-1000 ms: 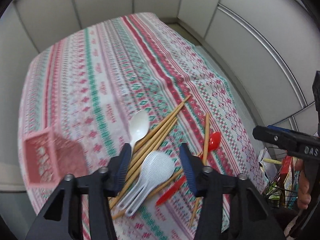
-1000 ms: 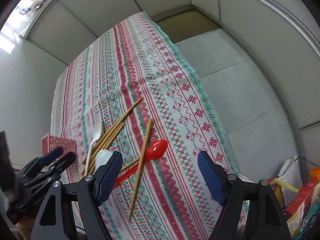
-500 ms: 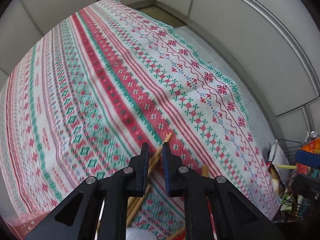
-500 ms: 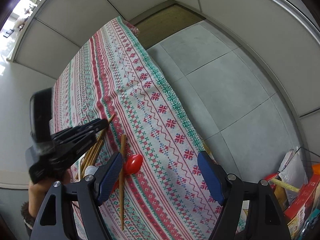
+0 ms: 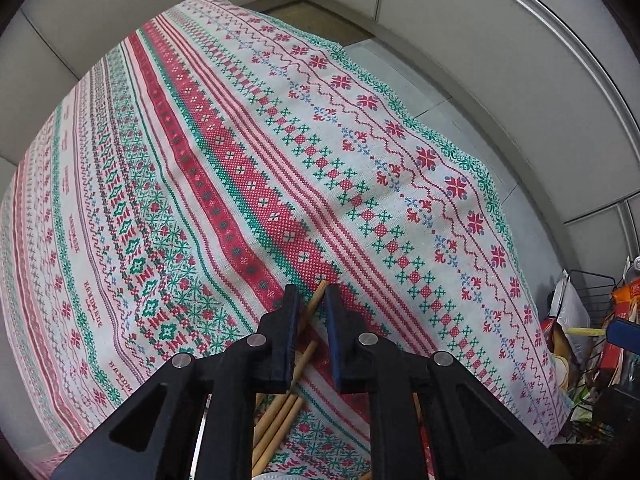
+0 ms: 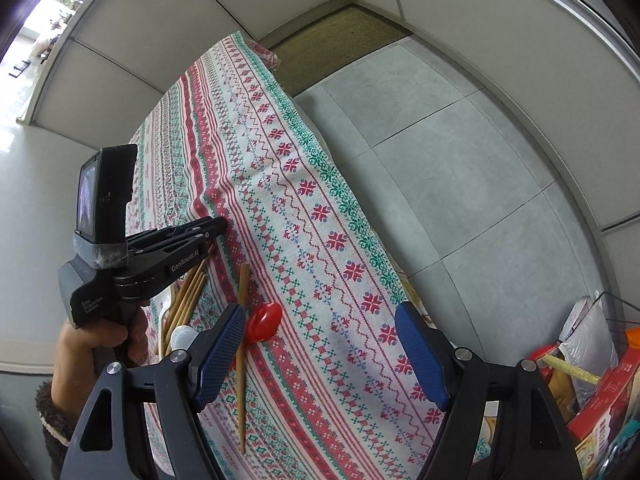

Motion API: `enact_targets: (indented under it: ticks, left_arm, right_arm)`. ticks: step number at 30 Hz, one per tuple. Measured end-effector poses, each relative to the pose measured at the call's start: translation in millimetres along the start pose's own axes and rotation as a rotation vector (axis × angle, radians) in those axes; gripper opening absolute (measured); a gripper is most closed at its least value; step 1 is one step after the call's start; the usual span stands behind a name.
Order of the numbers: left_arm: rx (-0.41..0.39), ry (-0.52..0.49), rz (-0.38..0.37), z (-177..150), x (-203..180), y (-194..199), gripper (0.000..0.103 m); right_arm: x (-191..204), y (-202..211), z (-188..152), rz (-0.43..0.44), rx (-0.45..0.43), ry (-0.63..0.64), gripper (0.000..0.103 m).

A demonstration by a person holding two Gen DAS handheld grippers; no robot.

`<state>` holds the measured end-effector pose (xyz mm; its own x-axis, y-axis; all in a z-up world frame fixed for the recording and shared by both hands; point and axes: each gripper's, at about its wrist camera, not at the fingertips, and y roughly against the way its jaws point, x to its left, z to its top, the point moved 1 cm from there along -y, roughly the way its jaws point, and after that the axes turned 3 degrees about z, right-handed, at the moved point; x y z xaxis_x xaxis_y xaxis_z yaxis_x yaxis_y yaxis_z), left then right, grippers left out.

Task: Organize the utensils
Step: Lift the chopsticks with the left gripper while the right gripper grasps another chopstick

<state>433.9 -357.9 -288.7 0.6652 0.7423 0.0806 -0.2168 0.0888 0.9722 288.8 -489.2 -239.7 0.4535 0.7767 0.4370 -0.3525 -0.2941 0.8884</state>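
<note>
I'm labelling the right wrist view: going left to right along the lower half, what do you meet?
Person's hand holding the left gripper → bundle of chopsticks → lone chopstick → red spoon → patterned tablecloth → grey tiled floor → clutter of bags and boxes.
</note>
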Motion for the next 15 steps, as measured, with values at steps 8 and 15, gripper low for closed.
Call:
enact_targets:
  ticks: [8,15]
  left_arm:
    - [-0.001,0.066,0.076,-8.5,25.3,-0.9,0.01]
    - [-0.113,0.116,0.121,-21.5,51.5,50.4,0.008]
  right_arm:
    - [0.0,0.0,-1.9,0.011,0.011,-0.001,0.078]
    - [11.4,-7.6,-3.7,0.055,0.036,0.011,0.078]
